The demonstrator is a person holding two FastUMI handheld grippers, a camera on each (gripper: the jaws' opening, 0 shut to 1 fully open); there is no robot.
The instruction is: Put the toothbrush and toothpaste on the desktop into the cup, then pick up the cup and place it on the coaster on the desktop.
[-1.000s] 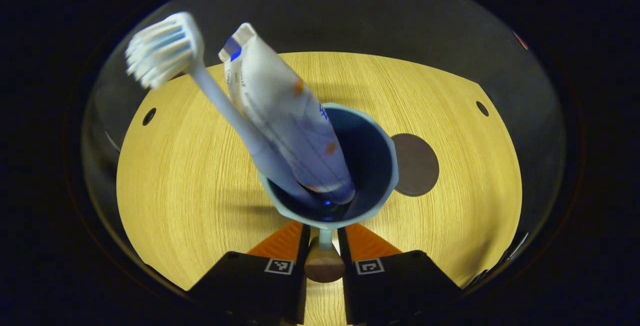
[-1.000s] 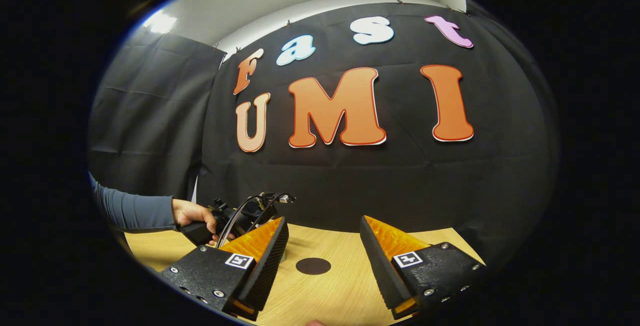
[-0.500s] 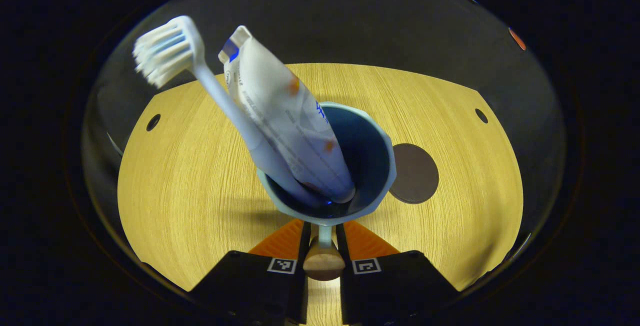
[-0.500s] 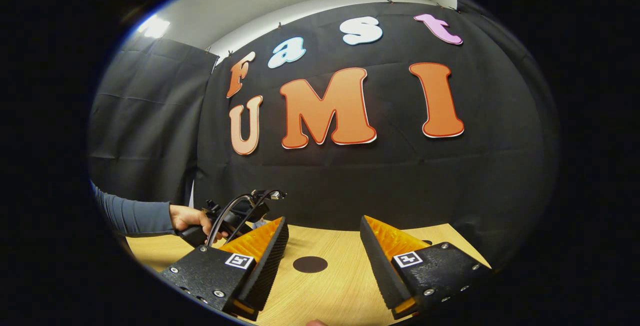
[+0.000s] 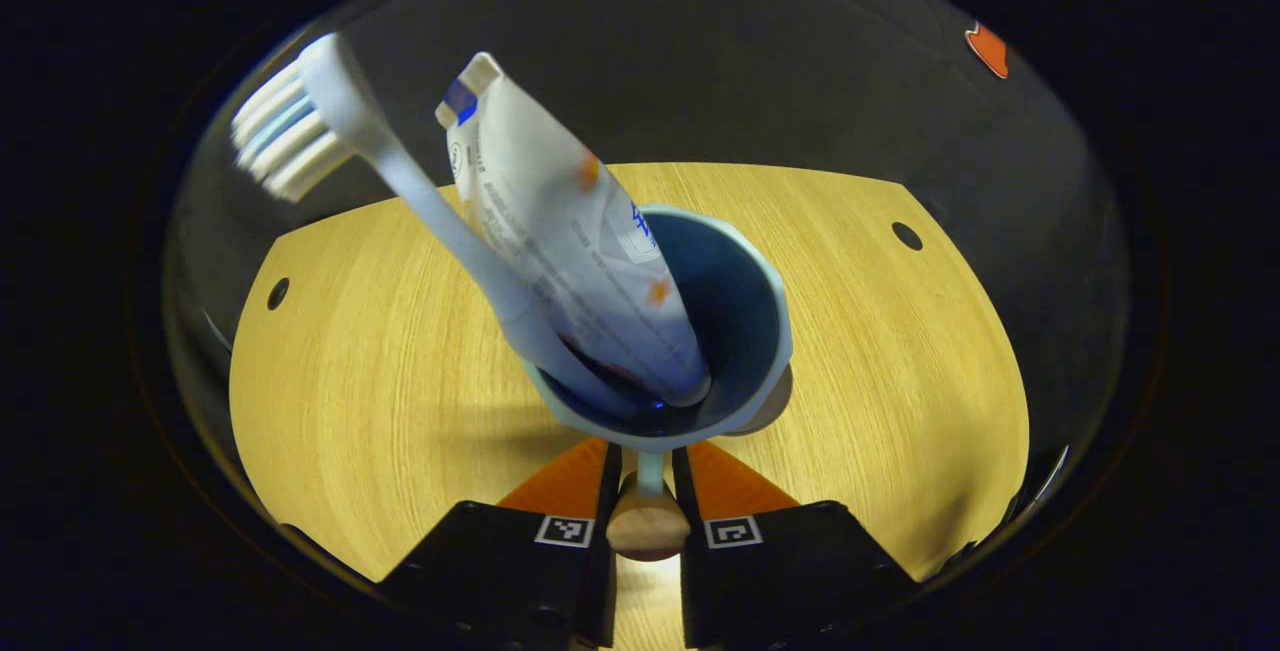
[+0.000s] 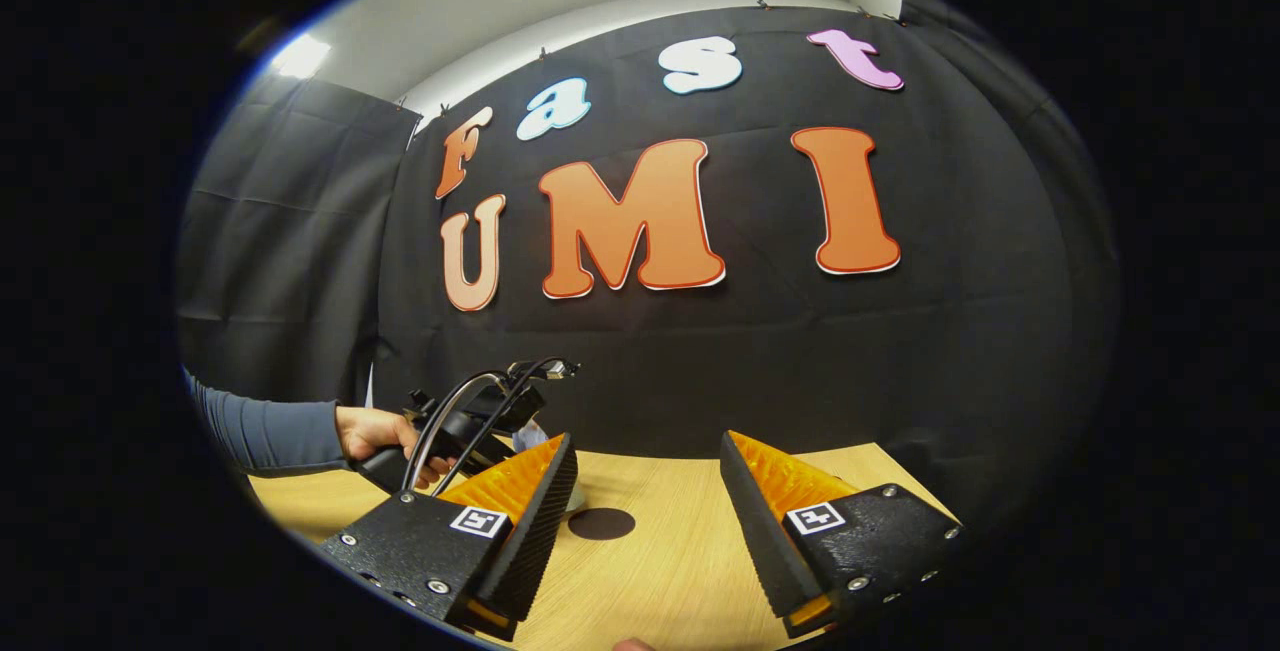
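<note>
In the left gripper view a pale blue cup (image 5: 745, 311) hangs above the wooden desktop (image 5: 380, 351). My left gripper (image 5: 647, 459) is shut on its thin handle, which ends in a wooden knob (image 5: 647, 528). A white toothbrush (image 5: 400, 171) and a white toothpaste tube (image 5: 560, 221) stand in the cup and lean to the upper left. Just a sliver of the dark round coaster (image 5: 768, 409) peeks out past the cup's right rim. In the right gripper view my right gripper (image 6: 648, 491) is held open over the desktop, with the coaster (image 6: 600, 523) beyond its fingers.
In the right gripper view a person's hand (image 6: 375, 431) and blue sleeve (image 6: 265, 431) hold the other gripper (image 6: 480, 416) with its cables at the left. The desktop has small round holes (image 5: 907, 235) near its far corners. Black cloth walls close off the back.
The cup has travelled with my left gripper toward the coaster, which now lies mostly hidden behind it. The toothbrush head has swung a little. The right gripper has barely moved.
</note>
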